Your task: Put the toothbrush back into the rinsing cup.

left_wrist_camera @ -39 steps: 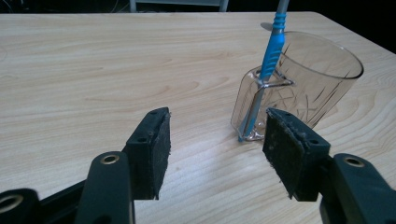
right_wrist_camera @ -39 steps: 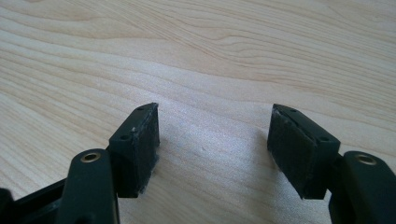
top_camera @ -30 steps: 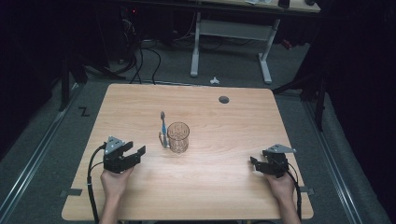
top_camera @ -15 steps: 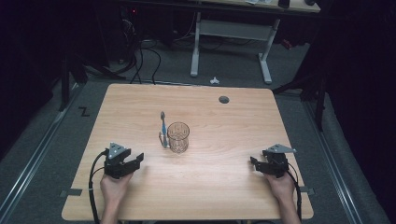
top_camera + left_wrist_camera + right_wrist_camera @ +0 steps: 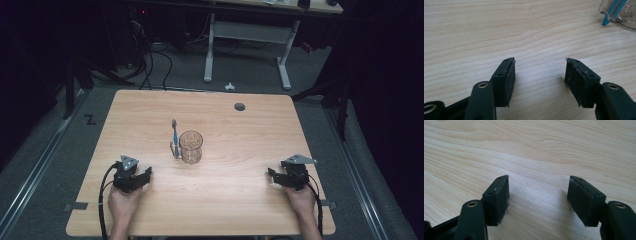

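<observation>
A clear glass cup [image 5: 191, 146] stands upright near the middle of the wooden bench [image 5: 240, 200]. A toothbrush [image 5: 175, 137] with a blue handle stands just beside the cup on its left, leaning against it, head up. In the left gripper view the cup's base [image 5: 621, 13] and the blue handle tip [image 5: 611, 15] sit at the top right corner.

The left hand-held gripper [image 5: 141, 177] rests low over the bench near the front left edge, its jaws spread apart with bare wood between them. The right hand-held gripper [image 5: 274, 176] sits near the front right edge, well apart from the cup, jaws likewise spread wide and holding nothing.
</observation>
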